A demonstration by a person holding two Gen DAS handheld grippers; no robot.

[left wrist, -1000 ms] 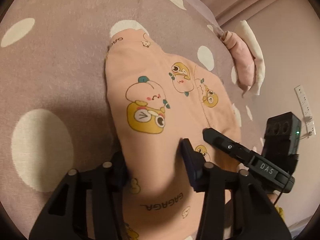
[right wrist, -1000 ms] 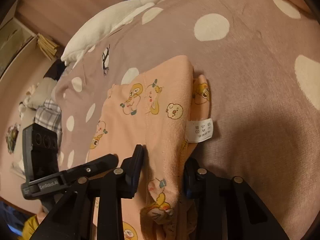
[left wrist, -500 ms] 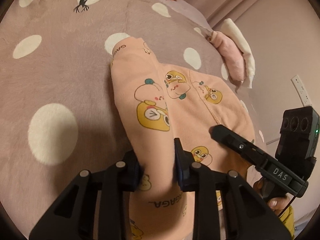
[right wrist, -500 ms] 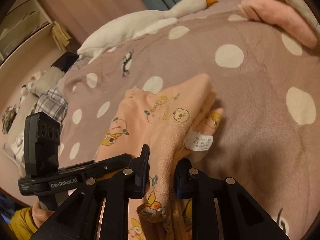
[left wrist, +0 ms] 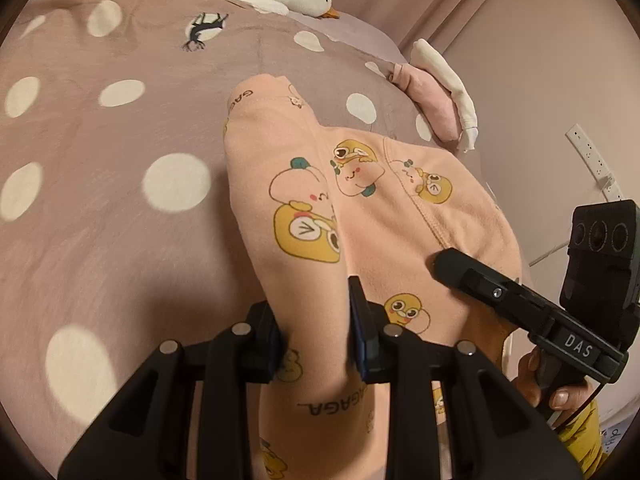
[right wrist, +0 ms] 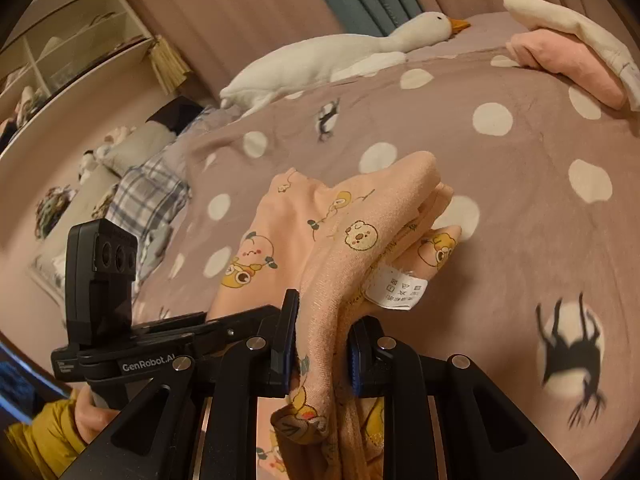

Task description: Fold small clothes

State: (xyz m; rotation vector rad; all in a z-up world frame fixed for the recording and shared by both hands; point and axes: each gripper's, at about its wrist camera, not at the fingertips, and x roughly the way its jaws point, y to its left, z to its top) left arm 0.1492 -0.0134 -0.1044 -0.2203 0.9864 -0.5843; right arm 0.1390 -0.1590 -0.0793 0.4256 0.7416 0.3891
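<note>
A small peach garment with yellow cartoon prints lies on the dotted mauve bedspread. My left gripper is shut on a bunched fold at its near left edge and lifts it. The right gripper shows beside it at the right. In the right wrist view my right gripper is shut on the garment's near right edge, raised off the bed. A white care label hangs beside it. The left gripper shows at the left there.
A white plush goose lies at the head of the bed. Folded pink and white clothes sit at the bed's right edge, also in the left wrist view. A plaid cloth and pillows lie off the left side.
Both grippers closed on the garment's near edges and lifted them off the bedspread. The cloth now bunches and rises between the fingers, and both views tilted up toward the head of the bed.
</note>
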